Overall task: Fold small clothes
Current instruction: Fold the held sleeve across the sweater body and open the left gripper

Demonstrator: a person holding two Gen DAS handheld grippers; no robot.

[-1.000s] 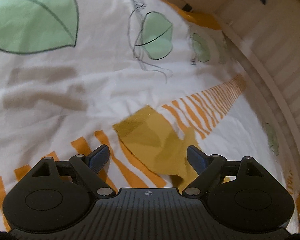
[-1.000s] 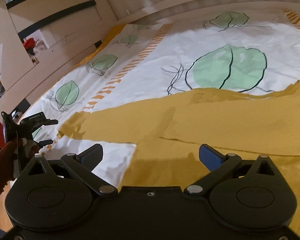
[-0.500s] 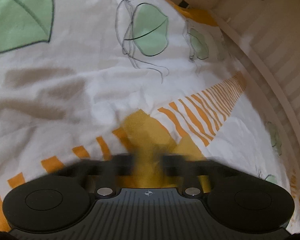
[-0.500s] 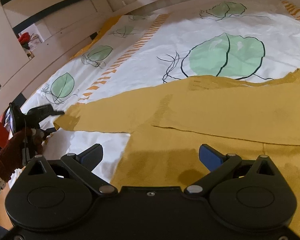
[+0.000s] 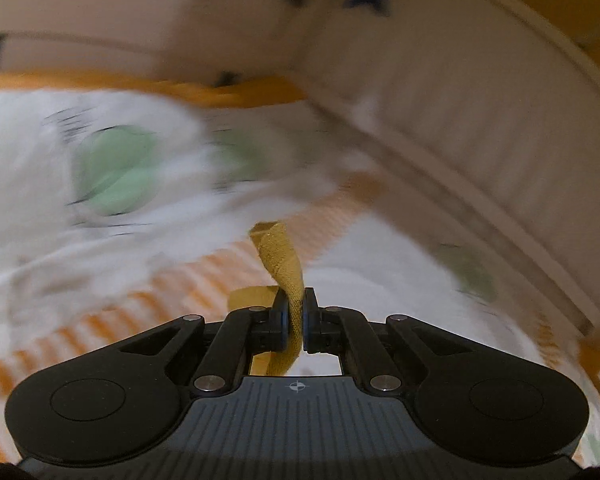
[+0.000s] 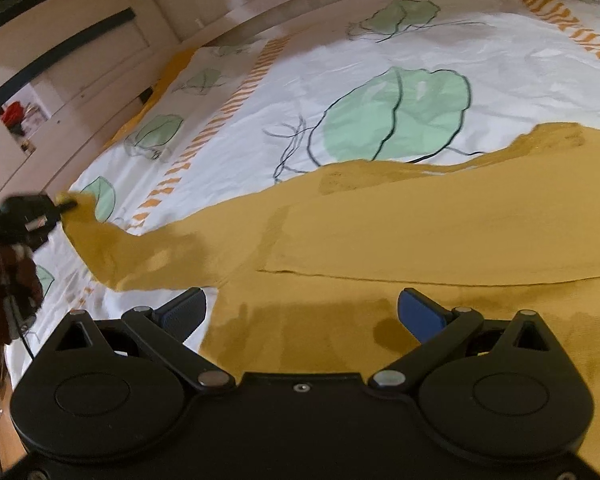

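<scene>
A mustard-yellow garment [image 6: 400,232] lies spread on the bed, with one sleeve stretched out to the left. In the left wrist view my left gripper [image 5: 295,320] is shut on the sleeve's end [image 5: 284,256], whose cuff sticks up beyond the pads. The right wrist view shows that left gripper [image 6: 62,204] at the far left, lifting the sleeve tip off the cover. My right gripper [image 6: 300,312] stands open just above the garment's near part, with cloth beneath its fingers and nothing pinched.
The bed is covered by a white duvet [image 6: 360,64] printed with green leaves and orange stripes. A striped padded wall [image 5: 480,128] runs along the bed's far side. Cabinet fronts [image 6: 60,60] stand beyond the bed's left end. A dark red sleeve [image 6: 4,288] holds the left gripper.
My left gripper has shut on the sleeve end and risen with it, pulling the sleeve up off the duvet. The right gripper has drifted slightly over the garment and stays open.
</scene>
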